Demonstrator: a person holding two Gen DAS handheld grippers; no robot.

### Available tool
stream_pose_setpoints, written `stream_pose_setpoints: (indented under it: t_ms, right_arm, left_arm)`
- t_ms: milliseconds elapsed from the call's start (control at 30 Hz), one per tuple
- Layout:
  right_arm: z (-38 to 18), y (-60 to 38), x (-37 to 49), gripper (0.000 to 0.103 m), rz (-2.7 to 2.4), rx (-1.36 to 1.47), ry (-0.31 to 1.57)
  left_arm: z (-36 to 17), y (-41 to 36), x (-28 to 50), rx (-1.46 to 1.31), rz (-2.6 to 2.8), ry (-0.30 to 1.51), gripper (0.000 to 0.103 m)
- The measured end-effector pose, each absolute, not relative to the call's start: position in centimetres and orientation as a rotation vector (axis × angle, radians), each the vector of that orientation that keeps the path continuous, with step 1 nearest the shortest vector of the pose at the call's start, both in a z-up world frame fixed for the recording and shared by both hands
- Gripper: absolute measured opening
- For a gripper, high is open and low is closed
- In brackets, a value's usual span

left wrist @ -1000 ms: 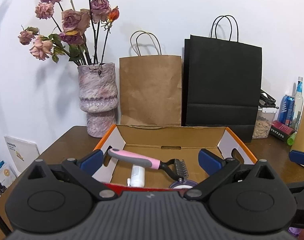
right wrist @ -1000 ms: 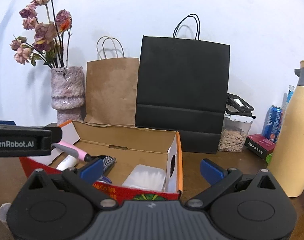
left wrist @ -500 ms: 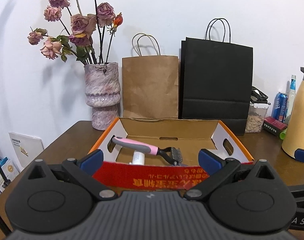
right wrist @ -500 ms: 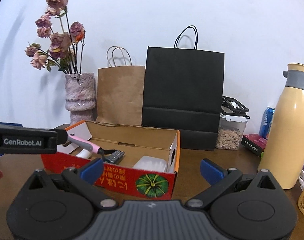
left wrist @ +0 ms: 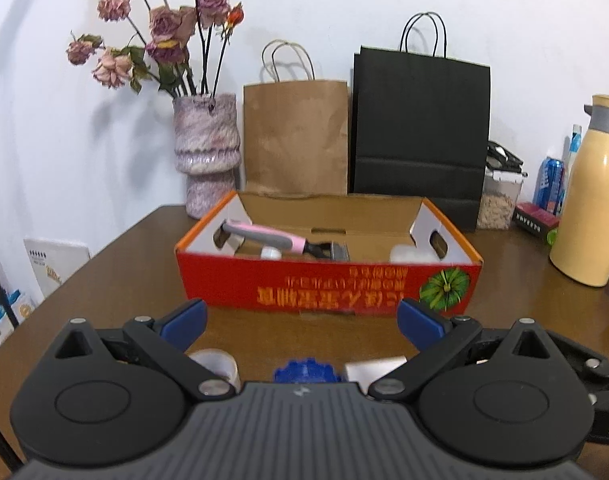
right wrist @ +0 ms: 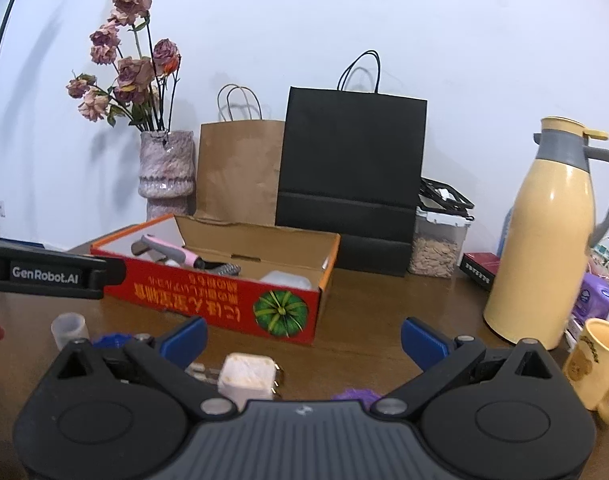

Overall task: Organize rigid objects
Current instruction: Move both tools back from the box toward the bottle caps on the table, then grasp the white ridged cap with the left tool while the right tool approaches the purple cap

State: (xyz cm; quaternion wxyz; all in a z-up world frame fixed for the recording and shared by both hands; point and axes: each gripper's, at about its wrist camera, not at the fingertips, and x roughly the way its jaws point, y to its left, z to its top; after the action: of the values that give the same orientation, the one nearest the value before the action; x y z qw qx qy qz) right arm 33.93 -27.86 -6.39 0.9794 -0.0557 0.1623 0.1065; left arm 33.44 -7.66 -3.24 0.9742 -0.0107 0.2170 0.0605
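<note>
I've pulled both grippers back from the red cardboard box (left wrist: 328, 280); it now sits well ahead of my left gripper (left wrist: 302, 320), pink-handled brush (left wrist: 272, 236) inside. Both jaws gape wide, empty. White charger (right wrist: 246, 376) lies between my right gripper (right wrist: 302, 340) fingers — likely next. Brown table (left wrist: 116, 264), white wall.

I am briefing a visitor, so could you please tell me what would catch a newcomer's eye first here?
The red cardboard box at mid-table, holding a pink-handled brush. Behind it, against the wall, stand a vase of dried roses, a brown paper bag and a black paper bag. A tall cream thermos stands at the right.
</note>
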Motion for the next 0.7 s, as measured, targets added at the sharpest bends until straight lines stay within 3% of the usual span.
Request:
stream_pose_setpoints:
  t_ms: [700]
  right_arm:
    - [-9.4, -31.3, 32.1, 0.103, 0.213, -0.116, 0.389]
  left_arm:
    - [-7.8, -9.3, 31.6, 0.001, 0.166, 0.574, 0.103]
